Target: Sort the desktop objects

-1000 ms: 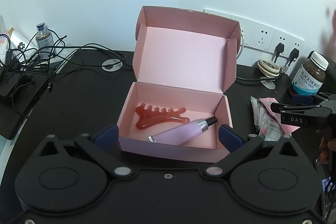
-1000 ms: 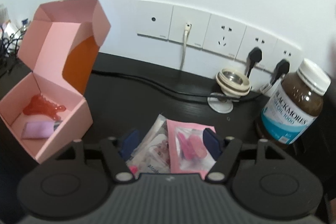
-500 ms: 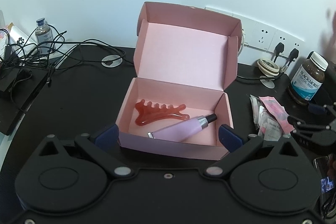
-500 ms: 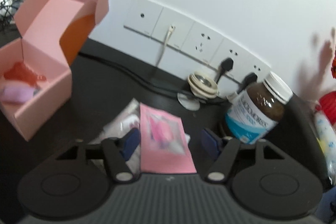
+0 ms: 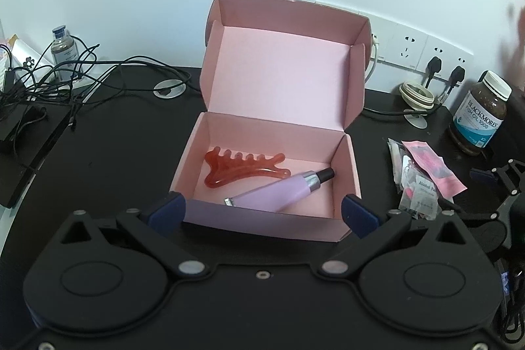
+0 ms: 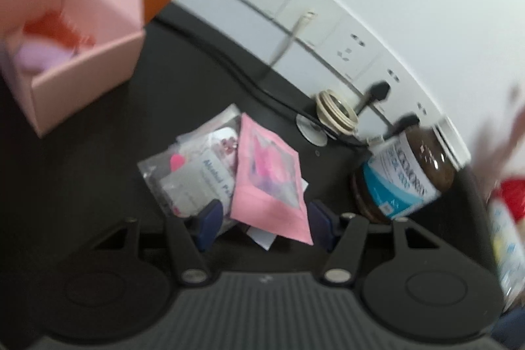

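Right gripper (image 6: 262, 217): blue pads spread, either side of the pink pouch's near end, not visibly pinching.
Left gripper (image 5: 262, 210): spread wide, flanking the box front.
Pouch (image 6: 270, 182): flat, glossy, atop clear packets (image 6: 193, 176).
Box (image 5: 262, 222): matte pink card, lid up.
Tube (image 5: 279, 192): smooth lilac, cap pointing back-right.
Comb (image 5: 244, 168): red, lengthwise left-right.
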Demonstrator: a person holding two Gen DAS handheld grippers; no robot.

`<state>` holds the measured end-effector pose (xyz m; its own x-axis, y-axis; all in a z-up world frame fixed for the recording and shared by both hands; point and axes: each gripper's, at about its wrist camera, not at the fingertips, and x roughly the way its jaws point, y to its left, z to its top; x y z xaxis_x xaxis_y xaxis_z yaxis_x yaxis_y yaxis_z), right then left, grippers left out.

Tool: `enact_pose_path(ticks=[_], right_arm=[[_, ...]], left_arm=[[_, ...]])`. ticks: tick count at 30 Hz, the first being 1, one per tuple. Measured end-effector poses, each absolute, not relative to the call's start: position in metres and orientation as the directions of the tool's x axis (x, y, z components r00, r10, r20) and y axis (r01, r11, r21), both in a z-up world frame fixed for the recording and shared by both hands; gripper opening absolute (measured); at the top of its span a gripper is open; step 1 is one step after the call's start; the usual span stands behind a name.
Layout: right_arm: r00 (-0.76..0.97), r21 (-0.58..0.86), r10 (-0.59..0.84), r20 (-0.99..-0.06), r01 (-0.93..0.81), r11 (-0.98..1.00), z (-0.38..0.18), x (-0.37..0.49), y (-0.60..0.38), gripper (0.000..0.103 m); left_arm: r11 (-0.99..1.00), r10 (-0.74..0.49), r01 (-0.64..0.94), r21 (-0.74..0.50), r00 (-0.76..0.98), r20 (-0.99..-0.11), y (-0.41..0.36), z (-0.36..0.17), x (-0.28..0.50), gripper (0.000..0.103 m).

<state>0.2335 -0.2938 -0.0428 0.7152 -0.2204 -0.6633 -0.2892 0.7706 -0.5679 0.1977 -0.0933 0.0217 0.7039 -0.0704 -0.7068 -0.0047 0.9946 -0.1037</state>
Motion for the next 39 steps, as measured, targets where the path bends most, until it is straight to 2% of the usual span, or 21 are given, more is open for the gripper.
enact_pose_path(ticks=[5, 13, 17, 25, 27, 28, 39], right_arm=[[0.714, -0.627, -0.266, -0.648, -0.302, 0.719, -0.053, 0.240, -0.291, 0.050], [0.725, -0.690, -0.291, -0.625, -0.337, 0.641, -0.064, 0.258, -0.289, 0.049], [0.715, -0.715, -0.312, -0.625, -0.365, 0.596, -0.076, 0.271, -0.290, 0.042], [0.714, -0.739, -0.333, -0.616, -0.378, 0.557, -0.080, 0.296, -0.291, 0.041], [0.700, -0.721, -0.325, -0.636, -0.388, 0.574, -0.078, 0.302, -0.293, 0.025], [0.692, -0.712, -0.323, -0.645, -0.391, 0.583, -0.076, 0.303, -0.293, 0.004], [0.774, -0.682, -0.242, -0.586, -0.309, 0.663, -0.032, 0.283, -0.285, 0.001]], left_arm=[[0.994, -0.066, -0.013, -0.106, 0.701, -0.710, -0.093, 0.020, 0.199, 0.103], [0.995, -0.058, -0.020, -0.100, 0.696, -0.716, -0.092, 0.018, 0.201, 0.103], [0.995, -0.048, -0.030, -0.095, 0.693, -0.720, -0.091, 0.016, 0.203, 0.103], [0.995, -0.033, -0.049, -0.092, 0.691, -0.722, -0.089, 0.015, 0.204, 0.103], [0.994, -0.032, -0.055, -0.097, 0.692, -0.721, -0.088, 0.016, 0.205, 0.103], [0.993, -0.032, -0.057, -0.100, 0.693, -0.720, -0.087, 0.017, 0.205, 0.103], [0.992, -0.043, -0.052, -0.112, 0.708, -0.705, -0.086, 0.024, 0.201, 0.103]])
